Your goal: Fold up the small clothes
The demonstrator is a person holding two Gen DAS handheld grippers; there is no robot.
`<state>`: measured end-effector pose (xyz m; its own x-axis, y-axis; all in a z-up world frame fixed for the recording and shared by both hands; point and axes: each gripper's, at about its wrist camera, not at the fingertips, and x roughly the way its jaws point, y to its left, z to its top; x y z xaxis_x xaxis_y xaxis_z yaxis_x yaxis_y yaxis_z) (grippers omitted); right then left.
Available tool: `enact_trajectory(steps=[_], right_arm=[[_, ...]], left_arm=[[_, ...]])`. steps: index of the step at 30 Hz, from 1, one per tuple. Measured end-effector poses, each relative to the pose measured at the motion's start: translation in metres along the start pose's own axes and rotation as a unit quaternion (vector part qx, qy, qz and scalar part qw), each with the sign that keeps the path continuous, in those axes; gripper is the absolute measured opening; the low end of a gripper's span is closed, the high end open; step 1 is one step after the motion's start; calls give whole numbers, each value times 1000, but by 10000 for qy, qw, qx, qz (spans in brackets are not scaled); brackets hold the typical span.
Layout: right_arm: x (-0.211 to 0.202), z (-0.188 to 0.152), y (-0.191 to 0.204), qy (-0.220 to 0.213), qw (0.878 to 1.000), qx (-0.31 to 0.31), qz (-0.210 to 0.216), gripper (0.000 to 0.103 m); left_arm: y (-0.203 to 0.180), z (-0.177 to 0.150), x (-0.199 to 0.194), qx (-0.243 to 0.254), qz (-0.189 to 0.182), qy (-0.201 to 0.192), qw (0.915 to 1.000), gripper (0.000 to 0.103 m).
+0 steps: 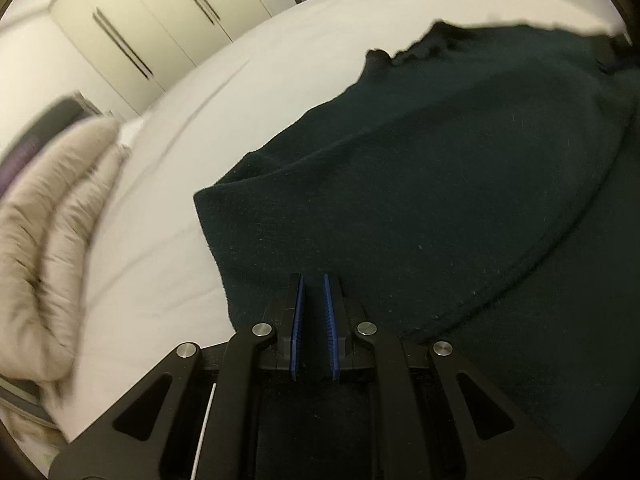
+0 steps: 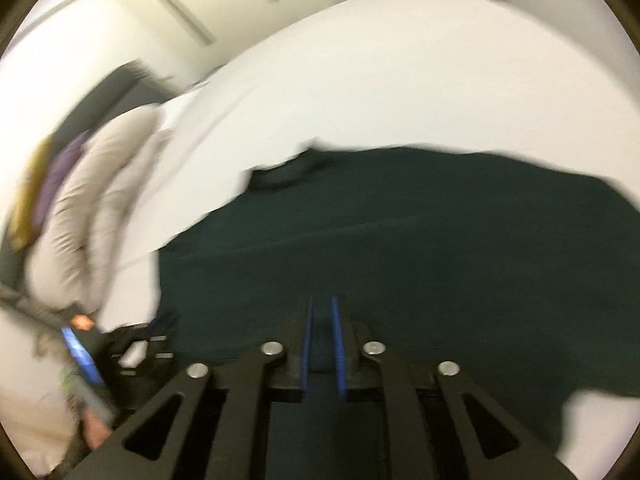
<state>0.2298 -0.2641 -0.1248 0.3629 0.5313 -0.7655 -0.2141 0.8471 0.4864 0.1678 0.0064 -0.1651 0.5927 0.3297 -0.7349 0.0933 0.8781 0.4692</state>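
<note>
Now both grippers are gripping a dark green garment [image 1: 420, 184] over the white bed [image 1: 168, 216].
Left gripper [image 1: 314, 280] and right gripper [image 2: 321, 304] jaws are clenching its fabric, lower centre.

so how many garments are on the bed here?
1 for sure: a dark green garment spread on the white bed, with both the left tongs and right tongs shut on its near edge. The beige bundle may hide more.
</note>
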Motion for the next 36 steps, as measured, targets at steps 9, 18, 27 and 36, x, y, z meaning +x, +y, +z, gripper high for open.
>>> enact_trajectory(steps=[9,18,27,36], right_arm=[[11,-15,-47,208,9980,594,25,0],[13,-21,-1,35,9955,245,913,59],[-75,-77,-125,-908,9830,1569,305,44],[-248,-192,-301,-2799,8496,4466,220,53]], left_arm=[[-32,-6,-2,671,964,-140,9930,10],[3,-7,10,-96,425,84,9990,10],[18,-4,-1,-503,76,2,9987,10],[36,2,-37,-1698,-1401,-264,9751,10]])
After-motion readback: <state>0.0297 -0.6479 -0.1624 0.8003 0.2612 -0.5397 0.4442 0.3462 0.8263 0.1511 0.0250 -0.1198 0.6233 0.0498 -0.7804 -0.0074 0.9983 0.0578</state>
